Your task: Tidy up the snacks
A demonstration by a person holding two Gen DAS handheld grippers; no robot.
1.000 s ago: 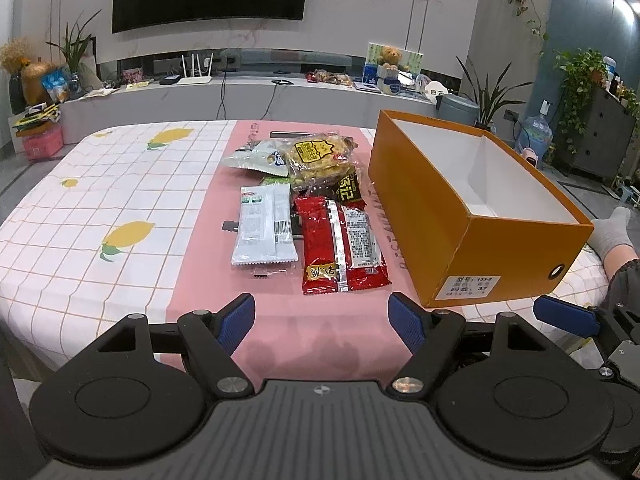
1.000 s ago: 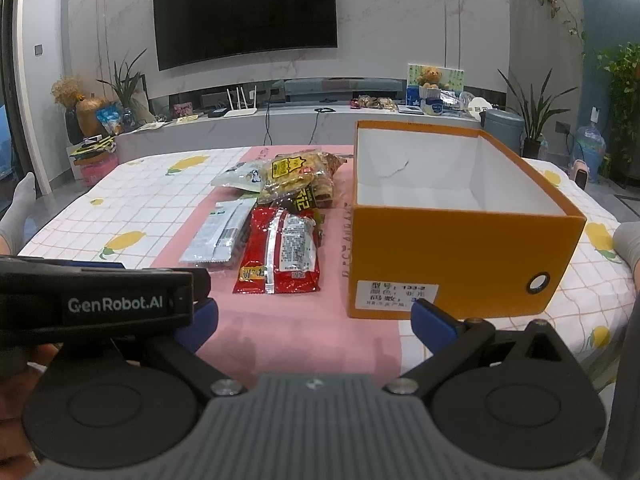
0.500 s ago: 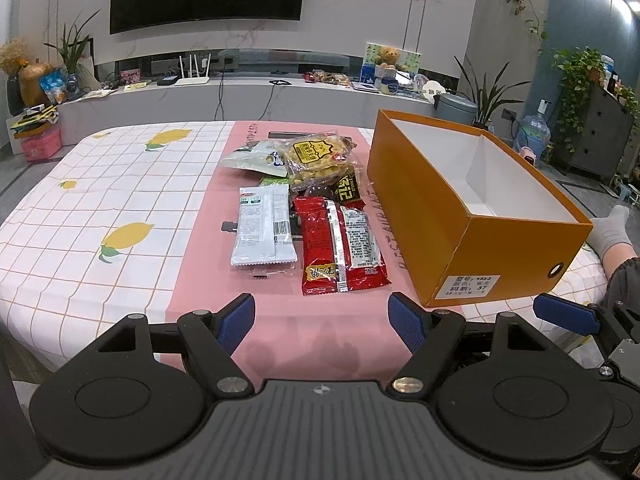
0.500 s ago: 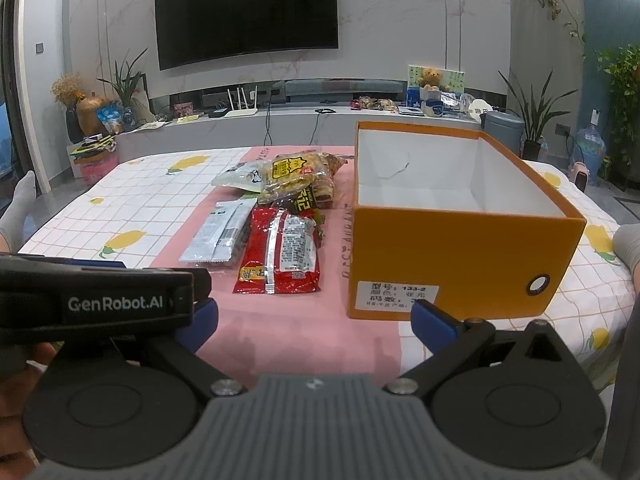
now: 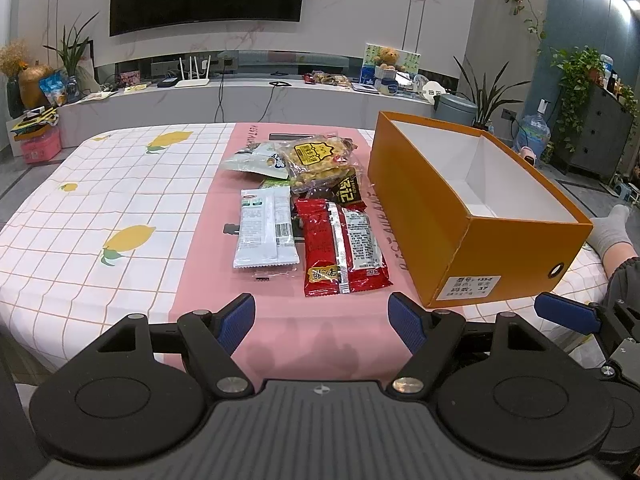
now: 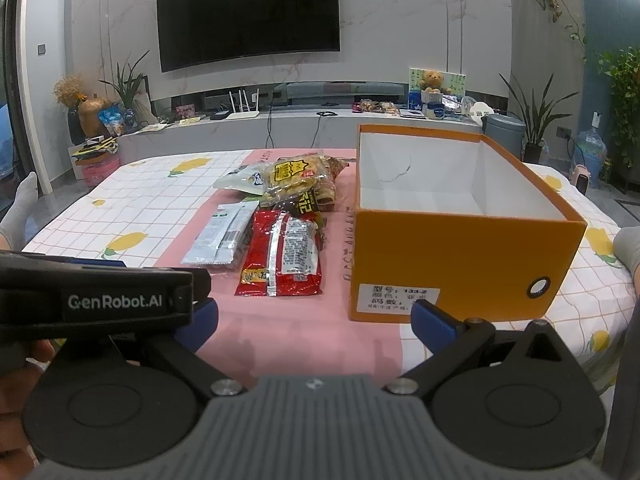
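Several snack packets lie on the pink strip of the table: a red packet [image 5: 342, 252] [image 6: 286, 254], a white packet [image 5: 266, 232] [image 6: 222, 236], a clear bag with a yellow label [image 5: 320, 158] [image 6: 298, 178], and a pale green-white pouch [image 5: 256, 162] behind it. To their right stands an open, empty orange box [image 5: 452, 216] [image 6: 452, 256] with a white inside. My left gripper [image 5: 322, 322] hovers open at the table's near edge, short of the red packet. My right gripper [image 6: 314, 326] is open too, in front of the box's near-left corner.
The table has a white checked cloth with lemon prints [image 5: 120, 216]. Body of the left gripper [image 6: 96, 300] crosses the left of the right wrist view. A socked foot [image 5: 612, 228] rests at the table's right edge. A TV counter [image 5: 256, 96] with clutter stands beyond.
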